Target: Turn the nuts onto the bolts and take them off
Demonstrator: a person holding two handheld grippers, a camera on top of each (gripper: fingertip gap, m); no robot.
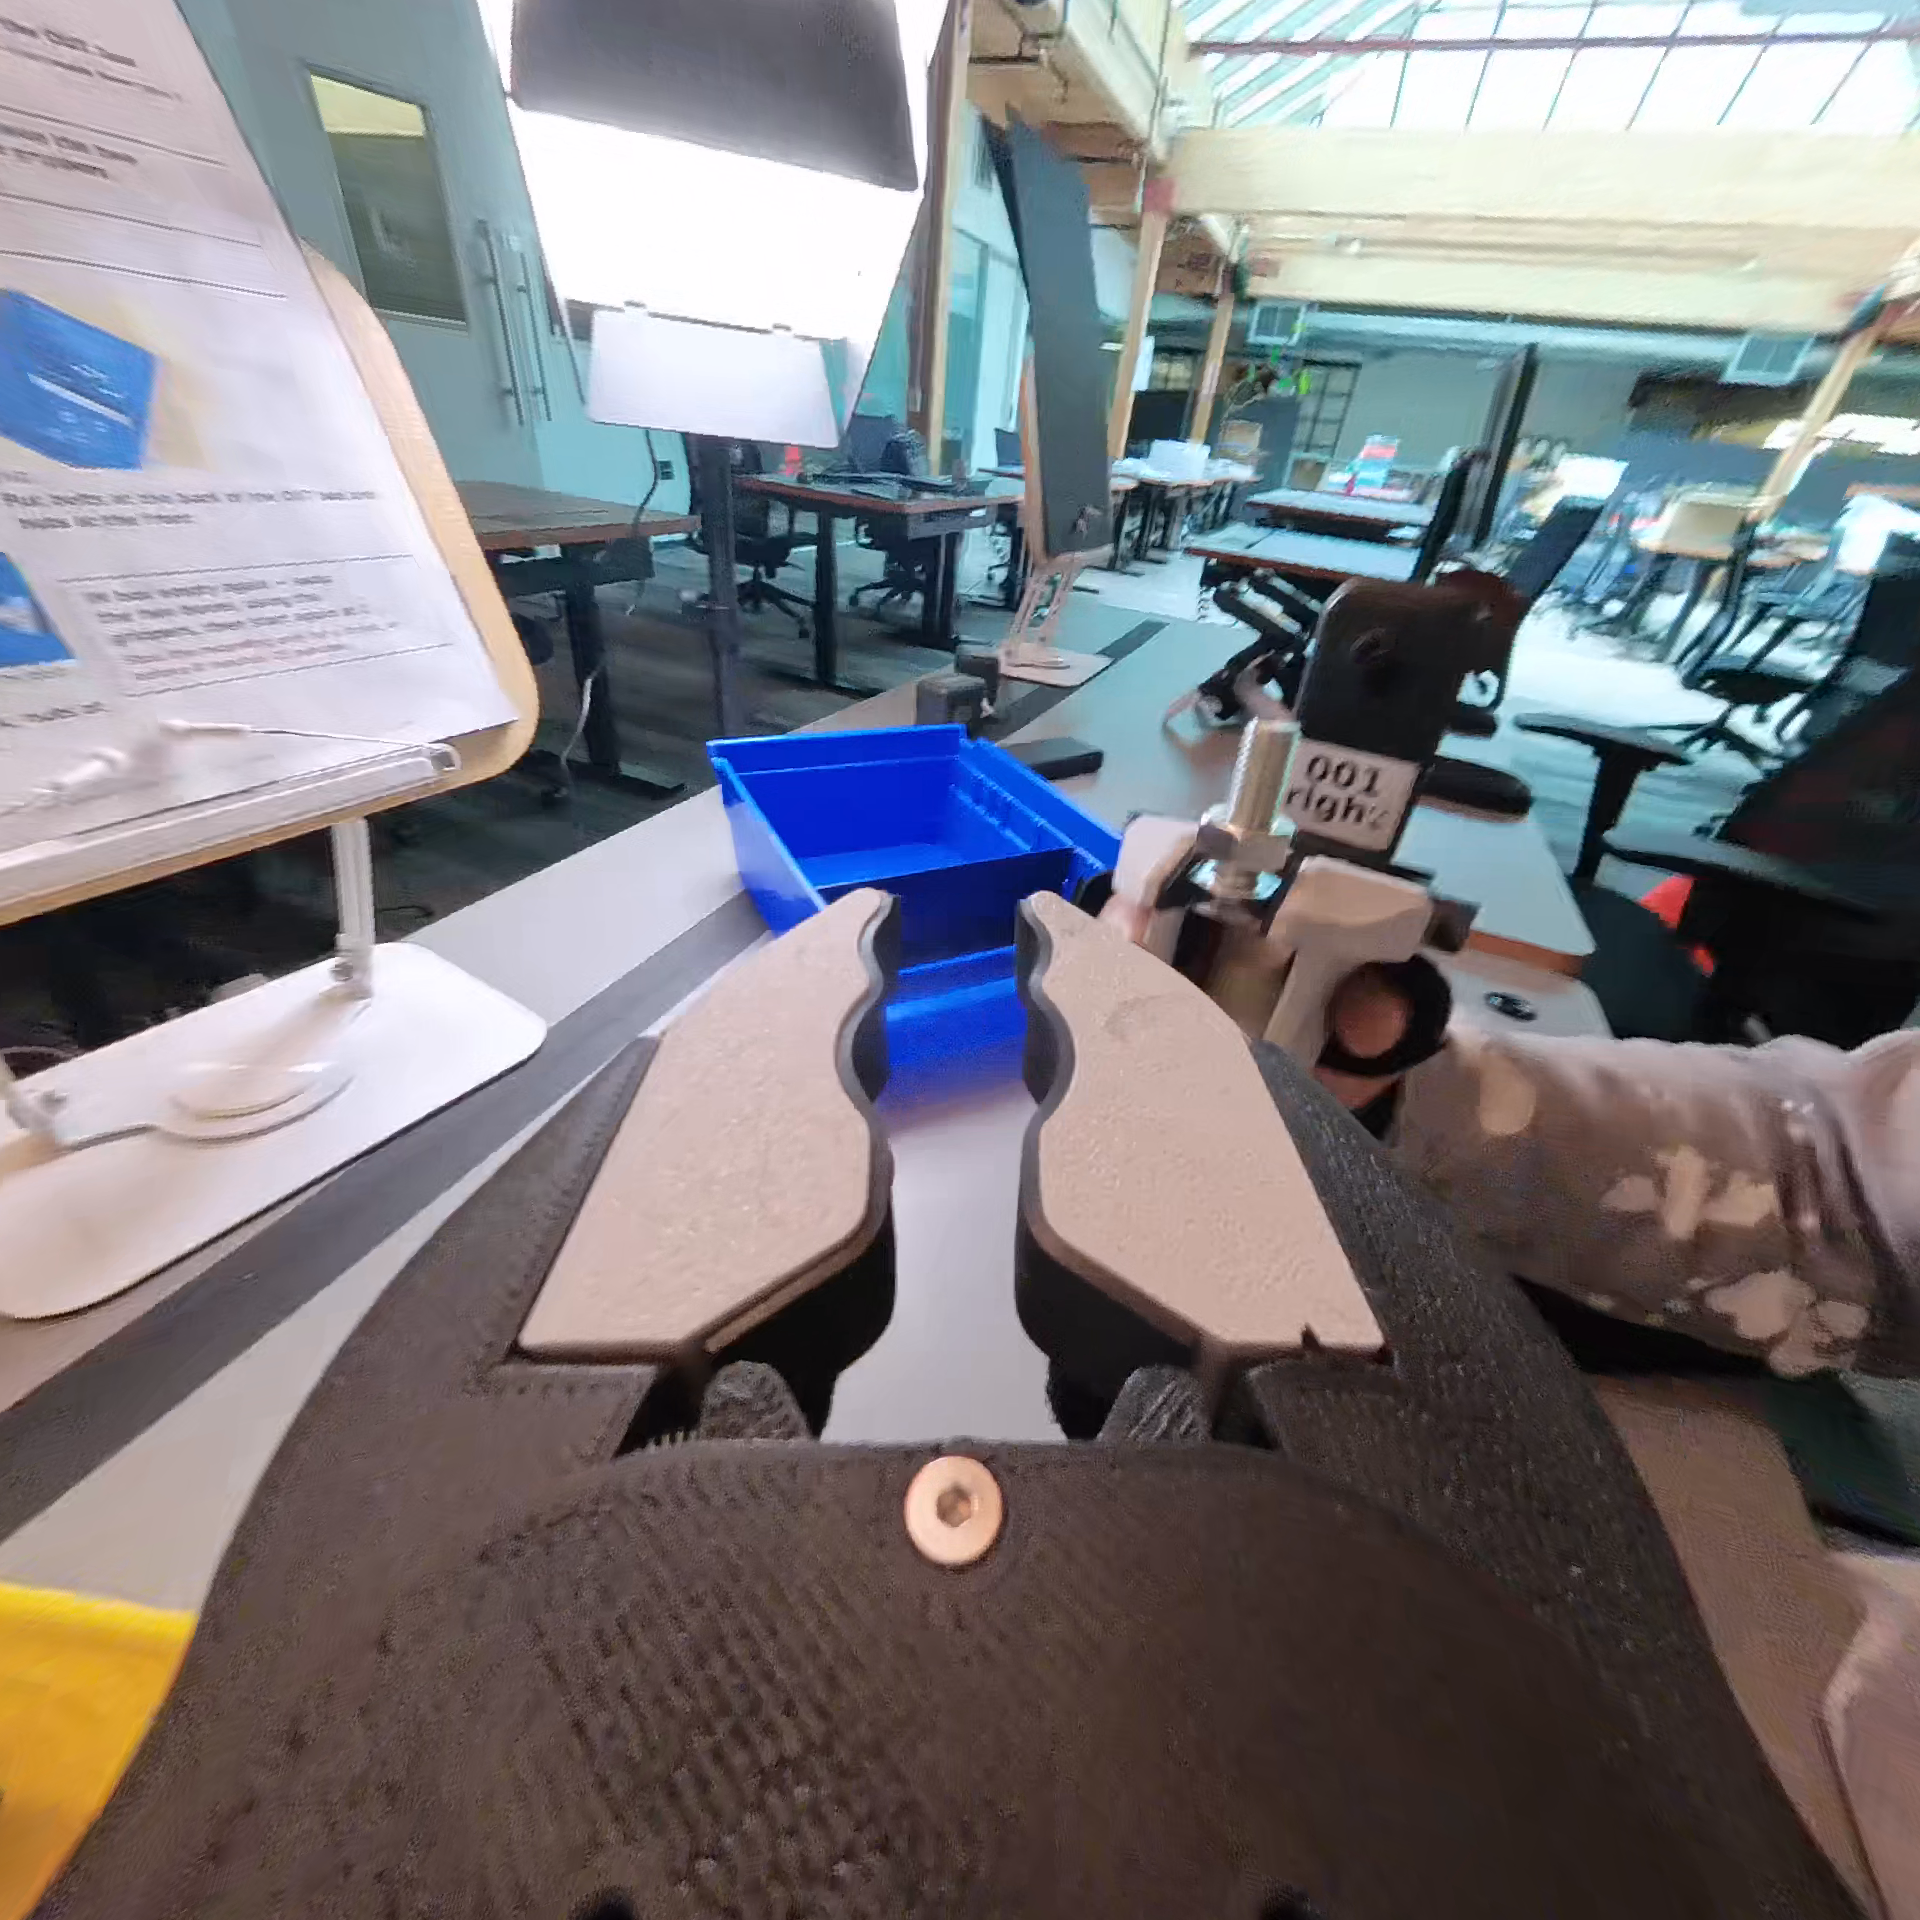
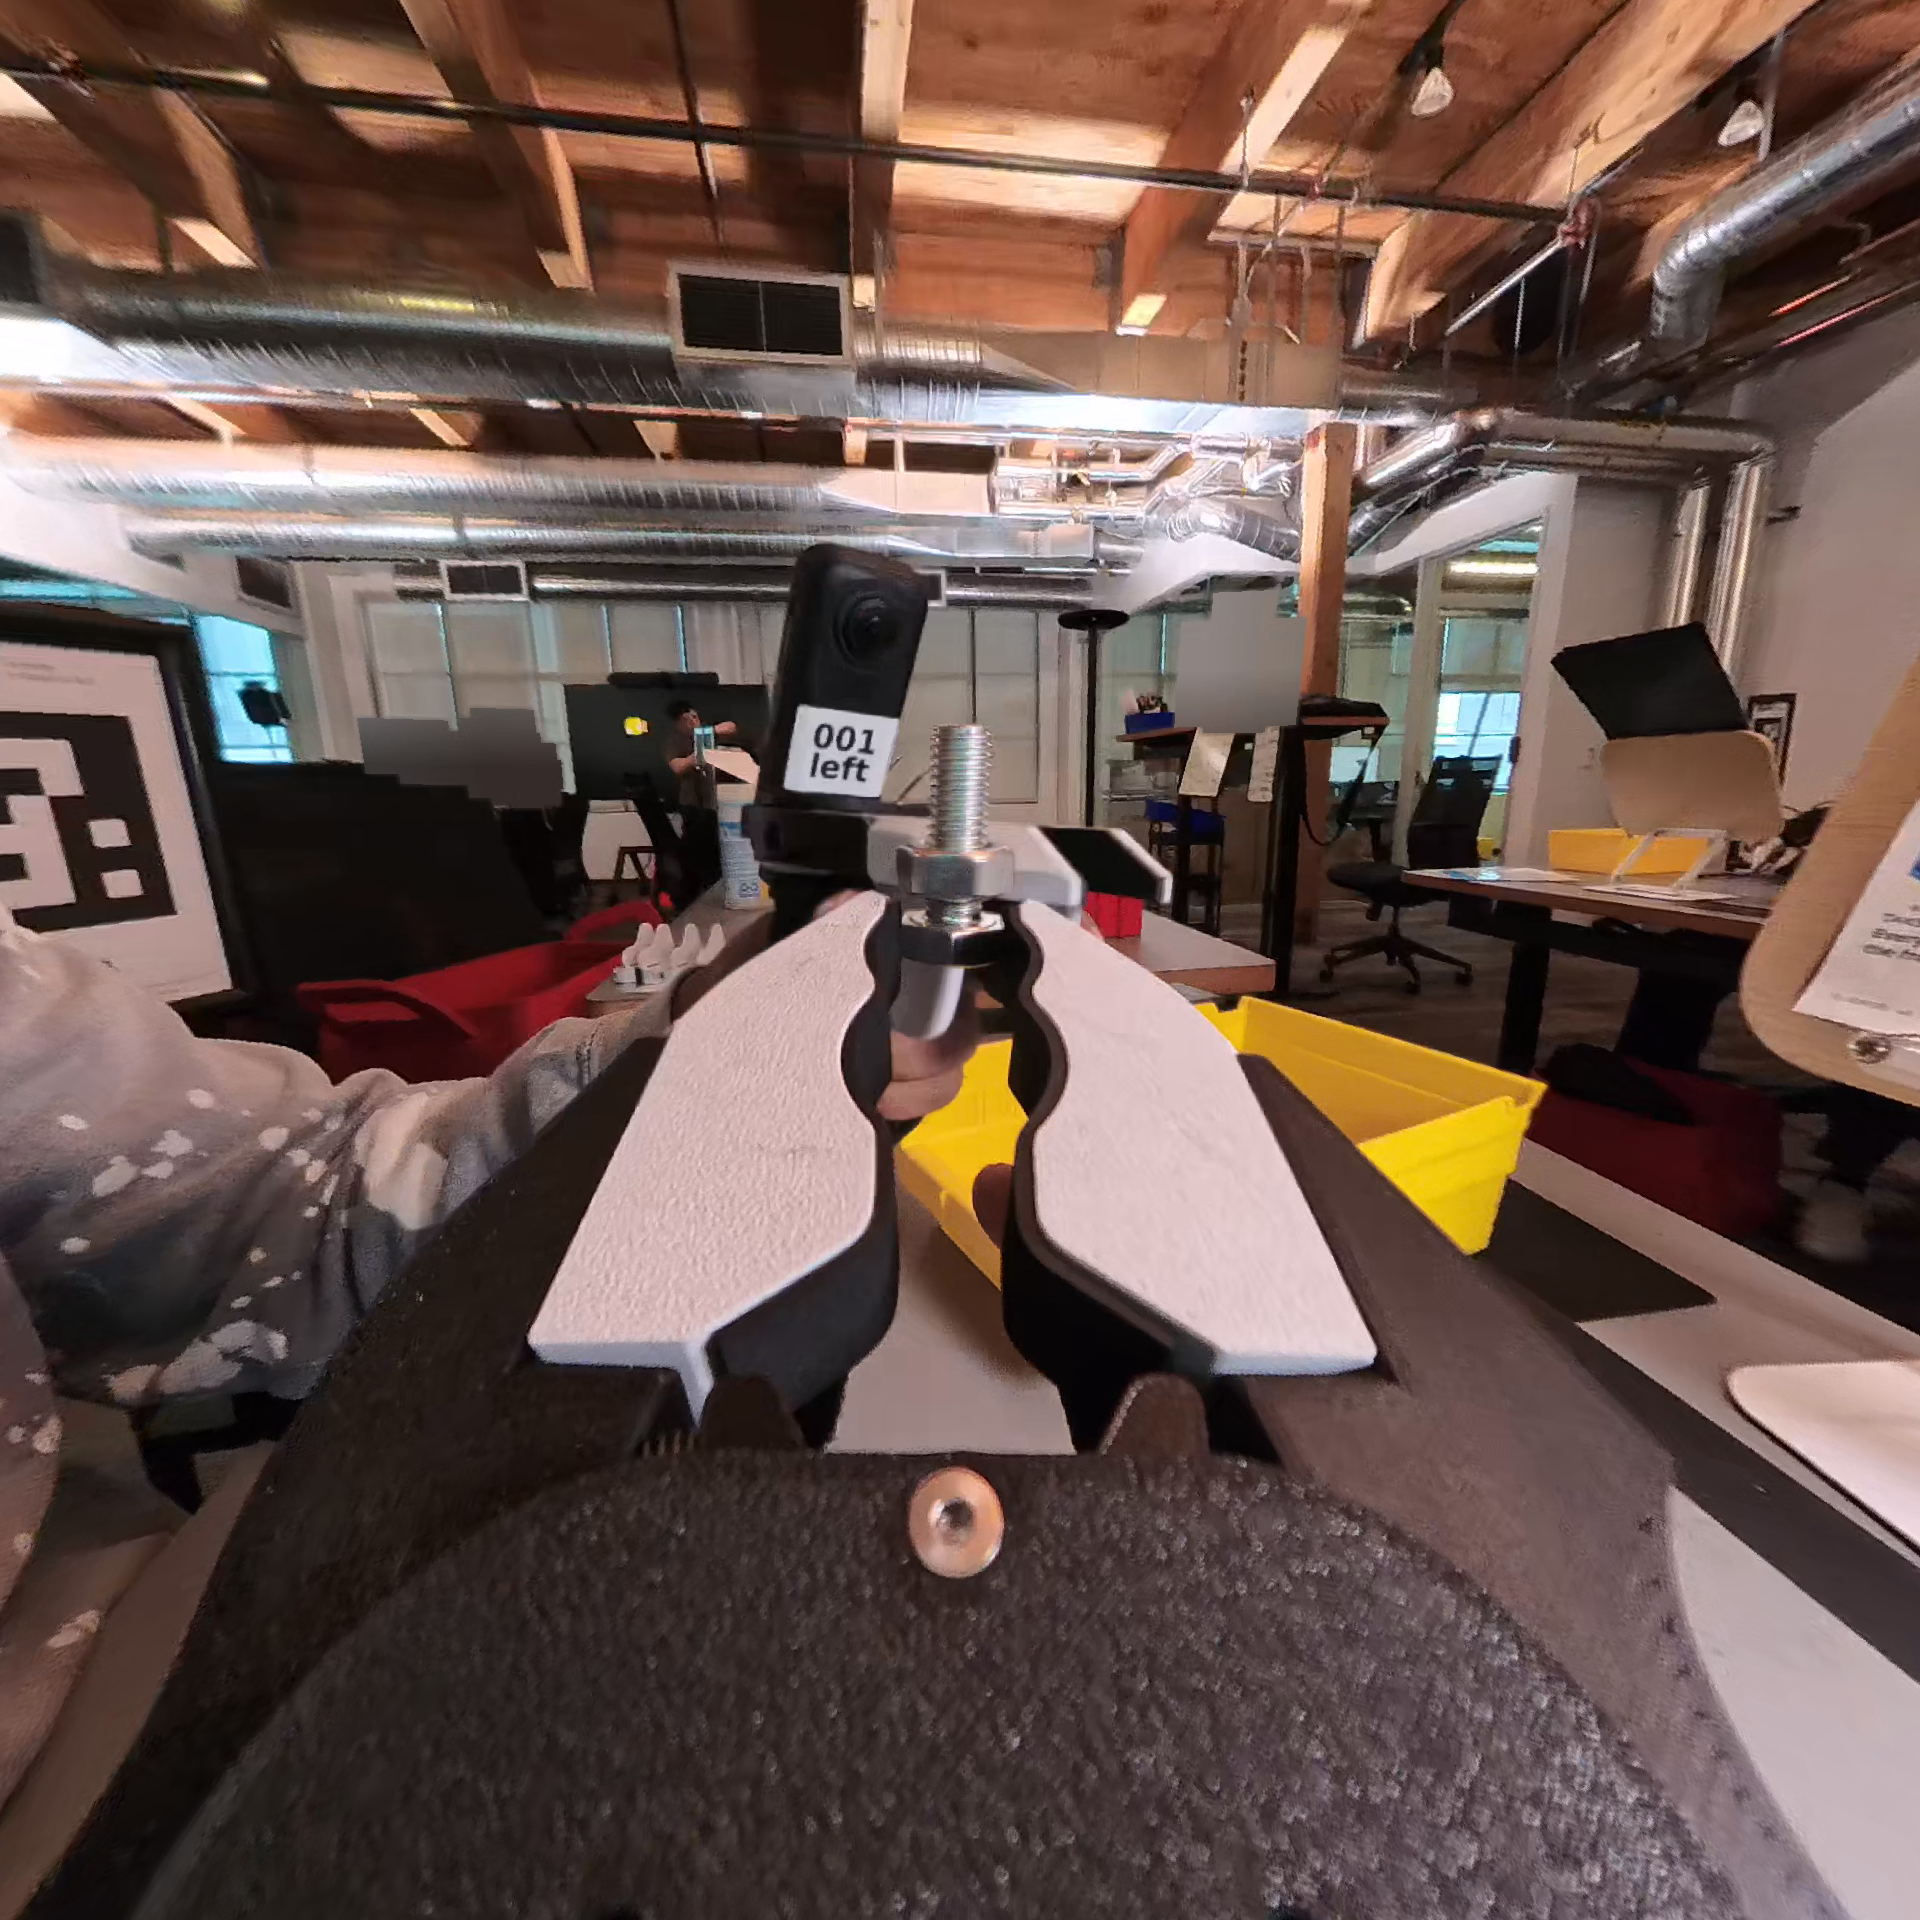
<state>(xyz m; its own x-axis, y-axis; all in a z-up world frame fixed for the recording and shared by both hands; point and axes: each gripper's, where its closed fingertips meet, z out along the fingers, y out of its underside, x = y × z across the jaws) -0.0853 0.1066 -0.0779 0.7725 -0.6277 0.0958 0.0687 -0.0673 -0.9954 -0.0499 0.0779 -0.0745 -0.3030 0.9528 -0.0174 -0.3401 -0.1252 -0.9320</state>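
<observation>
The bolt [image 2: 958, 821] stands straight up with its threaded end on top. One nut [image 2: 954, 868] sits partway down its threads. Below that is a second six-sided piece [image 2: 948, 938], either another nut or the bolt's head; I cannot tell which. The right gripper [image 2: 951, 940] is squeezed tight on this lower part, so the bolt is held up in the air.

In the left wrist view the same bolt [image 1: 1255, 795] shows to the right, a little farther off. The left gripper [image 1: 956, 914] has a small gap between its fingers and holds nothing.

Past the left gripper, a blue bin [image 1: 904, 831] sits on the grey table [image 1: 582, 914]. A yellow bin [image 2: 1382, 1117] sits past the right gripper. A paper stand [image 1: 239, 582] is on the left.
</observation>
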